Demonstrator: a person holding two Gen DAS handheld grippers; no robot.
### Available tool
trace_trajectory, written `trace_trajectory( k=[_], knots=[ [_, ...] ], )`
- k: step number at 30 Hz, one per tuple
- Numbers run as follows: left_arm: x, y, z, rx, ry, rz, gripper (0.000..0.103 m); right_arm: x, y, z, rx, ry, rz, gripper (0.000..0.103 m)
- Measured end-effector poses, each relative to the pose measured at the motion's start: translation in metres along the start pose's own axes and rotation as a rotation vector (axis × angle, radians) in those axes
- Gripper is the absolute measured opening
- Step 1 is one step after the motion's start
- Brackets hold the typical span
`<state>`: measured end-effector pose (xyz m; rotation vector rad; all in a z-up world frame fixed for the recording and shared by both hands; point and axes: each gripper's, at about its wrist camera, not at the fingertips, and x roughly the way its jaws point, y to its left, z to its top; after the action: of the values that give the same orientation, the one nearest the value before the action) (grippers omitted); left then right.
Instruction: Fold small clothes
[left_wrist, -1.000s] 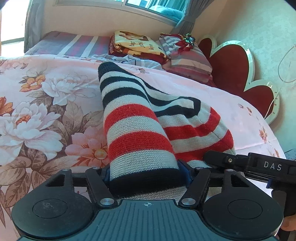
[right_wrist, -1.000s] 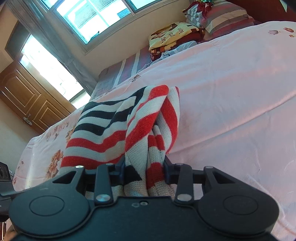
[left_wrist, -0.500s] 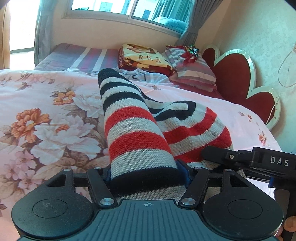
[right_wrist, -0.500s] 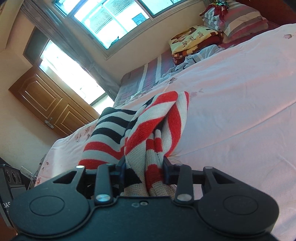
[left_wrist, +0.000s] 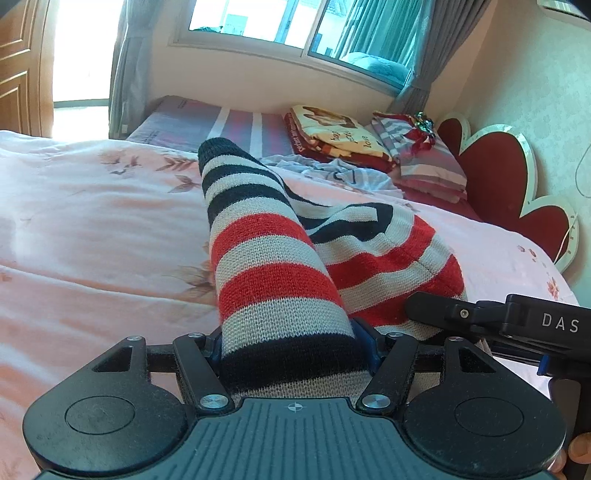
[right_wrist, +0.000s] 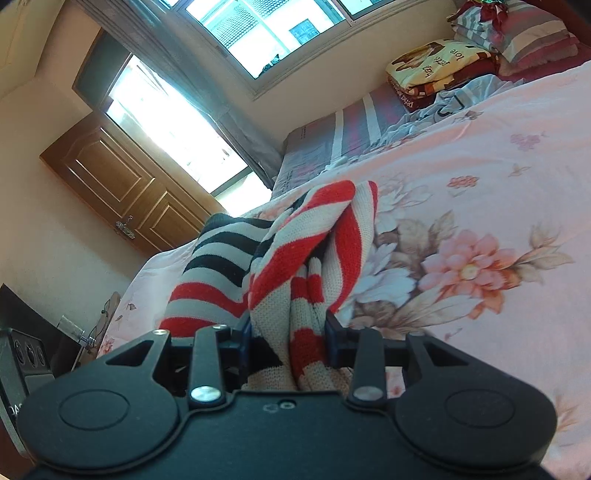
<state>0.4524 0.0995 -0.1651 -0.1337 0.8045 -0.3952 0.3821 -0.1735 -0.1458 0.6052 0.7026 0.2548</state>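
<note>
A knitted garment striped red, black and cream (left_wrist: 273, 266) hangs between both grippers above the pink floral bedspread (left_wrist: 92, 240). My left gripper (left_wrist: 291, 347) is shut on a wide black-and-cream band of it, the fabric bulging up between the fingers. In the right wrist view my right gripper (right_wrist: 290, 332) is shut on a bunched red-and-cream fold of the same striped garment (right_wrist: 314, 236). The right gripper's black body (left_wrist: 517, 325) shows at the lower right of the left wrist view, close beside the cloth. The fingertips of both grippers are hidden by fabric.
Folded blankets and striped pillows (left_wrist: 388, 147) are stacked at the head of the bed by a red heart-shaped headboard (left_wrist: 517, 184). A crumpled light-blue cloth (left_wrist: 332, 173) lies beyond the garment. A wooden door (right_wrist: 122, 181) and a window (right_wrist: 258, 29) are behind. Dark equipment (right_wrist: 22, 354) stands off the bed's edge.
Both grippers have carried the striped garment sideways across the bed and a little upward. The big flower print has left the left wrist view and entered the right wrist view. Both grips are unchanged.
</note>
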Motion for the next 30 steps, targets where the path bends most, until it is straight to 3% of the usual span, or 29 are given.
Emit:
trace_trajectory(
  k=[7,13,15,20,23,30],
  knots=[
    [0.009,0.099,0.016,0.004,0.003,0.024,0.065,0.074,0.063,-0.033,0.018,-0.002,0.003,0.036],
    [0.034,0.158,0.007,-0.035,0.032,0.053,0.065,0.125,0.078,-0.057,0.035,0.044,-0.024,0.036],
    [0.04,0.17,-0.001,-0.056,0.03,0.026,0.066,0.13,0.071,-0.06,0.034,0.03,-0.059,0.036],
    [0.047,0.165,-0.006,-0.027,0.014,0.03,0.077,0.133,0.051,-0.067,0.034,0.071,-0.09,0.043],
    [0.044,0.168,-0.001,-0.064,0.033,0.033,0.079,0.13,0.049,-0.064,0.061,0.072,-0.098,0.046],
    [0.038,0.157,0.031,-0.018,-0.028,0.064,0.079,0.114,0.081,-0.033,-0.044,-0.035,-0.141,0.049]
  ],
)
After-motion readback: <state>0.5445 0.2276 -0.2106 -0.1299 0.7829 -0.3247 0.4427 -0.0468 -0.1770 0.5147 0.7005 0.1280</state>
